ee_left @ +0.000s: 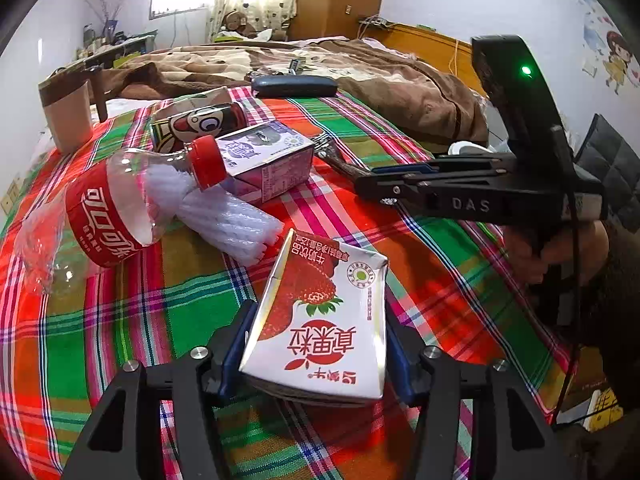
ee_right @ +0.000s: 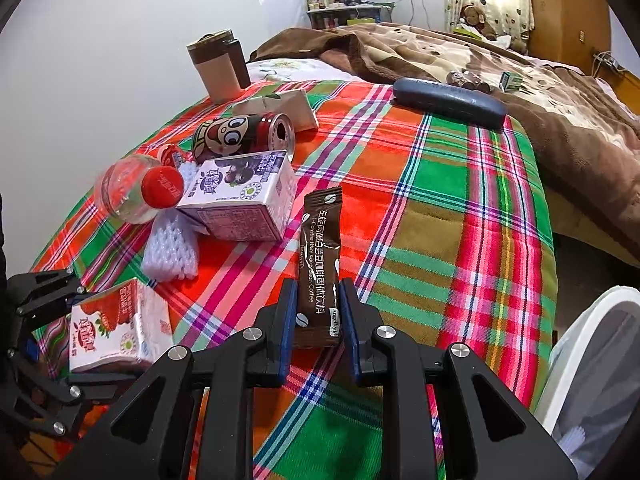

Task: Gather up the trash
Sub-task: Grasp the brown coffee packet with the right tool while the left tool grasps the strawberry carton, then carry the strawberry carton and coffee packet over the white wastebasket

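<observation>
Plaid bedspread (ee_right: 440, 216) crowded with trash. Left gripper (ee_left: 316, 344) clamps strawberry carton (ee_left: 320, 312) by lower end — top-heavy, may pivot out. Right gripper (ee_right: 318, 320) pinches coffee sachet (ee_right: 319, 264); slick film could slip. White bin (ee_right: 592, 360) at 4 o'clock

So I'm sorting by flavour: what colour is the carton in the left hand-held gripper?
The carton is white with red strawberries, clearest in the left wrist view.
</observation>
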Available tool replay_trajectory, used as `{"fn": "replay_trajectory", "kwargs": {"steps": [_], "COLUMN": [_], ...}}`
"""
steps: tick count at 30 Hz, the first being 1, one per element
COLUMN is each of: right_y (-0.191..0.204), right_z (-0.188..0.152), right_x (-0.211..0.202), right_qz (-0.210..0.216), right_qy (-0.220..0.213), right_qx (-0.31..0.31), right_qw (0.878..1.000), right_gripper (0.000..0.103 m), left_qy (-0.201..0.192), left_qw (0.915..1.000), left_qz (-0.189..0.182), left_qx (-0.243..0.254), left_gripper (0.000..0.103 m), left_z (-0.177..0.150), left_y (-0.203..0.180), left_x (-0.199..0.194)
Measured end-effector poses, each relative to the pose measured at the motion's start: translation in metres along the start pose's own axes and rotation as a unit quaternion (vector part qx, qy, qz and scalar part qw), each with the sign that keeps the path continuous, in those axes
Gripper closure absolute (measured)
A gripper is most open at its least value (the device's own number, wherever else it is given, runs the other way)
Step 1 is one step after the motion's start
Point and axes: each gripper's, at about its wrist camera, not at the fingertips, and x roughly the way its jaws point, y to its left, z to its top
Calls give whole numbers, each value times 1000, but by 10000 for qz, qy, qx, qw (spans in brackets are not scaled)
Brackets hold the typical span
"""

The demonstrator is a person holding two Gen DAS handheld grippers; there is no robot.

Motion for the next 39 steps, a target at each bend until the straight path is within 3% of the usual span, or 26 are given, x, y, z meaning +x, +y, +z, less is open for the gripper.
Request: {"fn": "replay_trajectory", "kwargs": {"steps": [5,18,39], "right_y": [1,-10,-78], "right_z": [-6,-28,-77], "right_x": [-13,-52,-130], "right_qz": [-35,-55,-774], "right_qy": [-139,-438,-853], "right_qx": [45,355,1044], "right_qw": [9999,9984,9878], "right_gripper": [81,81,81], "left_qy": [-121,-432,-649], "left_qw": [9996,9986,9967], "left_qz": [106,266,-147], "left_qx": [-219,-170,468], "left_gripper": [47,47,47], "left_z": [-2,11,48], "left_y": [-1,-32,-137], "left_x": [-8,-29,-13]}}
